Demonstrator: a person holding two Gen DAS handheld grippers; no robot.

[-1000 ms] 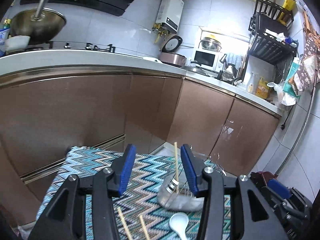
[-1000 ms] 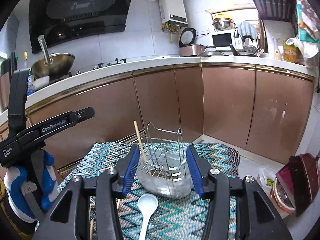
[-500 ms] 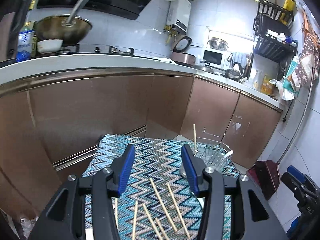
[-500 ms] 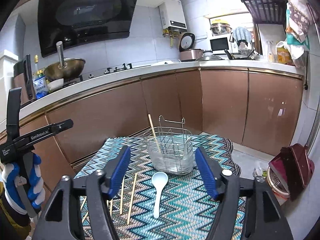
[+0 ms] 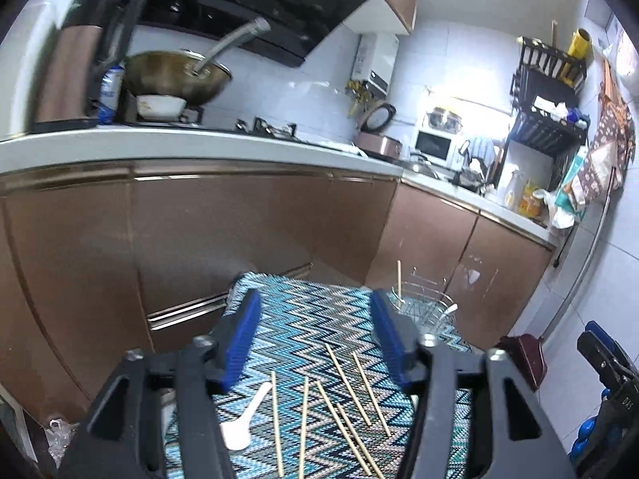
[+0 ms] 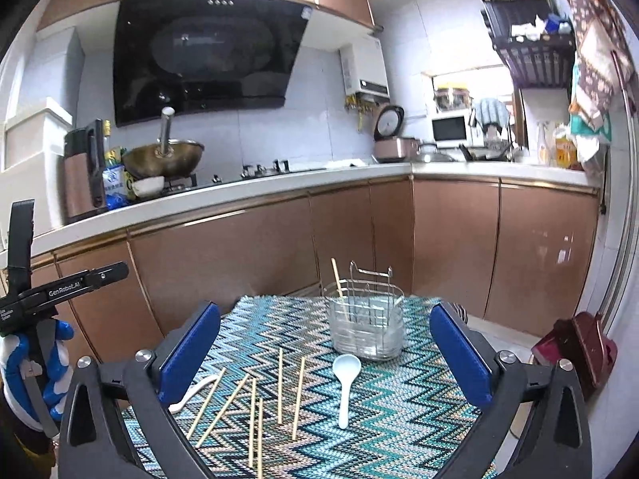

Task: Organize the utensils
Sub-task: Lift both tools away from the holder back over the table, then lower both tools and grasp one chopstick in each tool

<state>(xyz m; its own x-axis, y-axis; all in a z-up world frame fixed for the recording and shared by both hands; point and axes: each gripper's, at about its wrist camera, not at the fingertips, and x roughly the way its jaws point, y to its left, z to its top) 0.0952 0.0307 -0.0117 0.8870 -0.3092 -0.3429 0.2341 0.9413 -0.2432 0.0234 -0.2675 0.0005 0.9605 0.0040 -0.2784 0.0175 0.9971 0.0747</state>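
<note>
On the zigzag cloth (image 6: 383, 431) that covers the bench, the wire rack (image 6: 365, 325) stands at the far end, and I use it as my mark. One chopstick (image 6: 338, 289) stands in the rack's left part, leaning left, and a pale handle (image 5: 449, 311) sticks out over its rim in the left view. A white spoon (image 6: 345, 379) lies just before the rack, bowl toward it, handle toward me. Left of that spoon loose chopsticks (image 6: 255, 403) lie scattered on the cloth, well short of the rack. A second white spoon (image 5: 243, 419) lies farther left again, near the cloth's edge, partly behind my left tool's finger.

My right tool (image 6: 325, 355) has just been opening and its blue pads stand wide apart with nothing between them; the spoon and chopsticks show on the cloth in the gap. My left tool (image 5: 315, 343) has also just been opening; its pads are apart and grip nothing.

From the right view I see my left tool's body (image 6: 60, 289) at the left edge, held in a blue and white glove (image 6: 24, 363), with "GenRobot.AI" printed on its black arm. In the left view a black part at the right edge (image 5: 623, 403) bears the letters "DAS".
</note>
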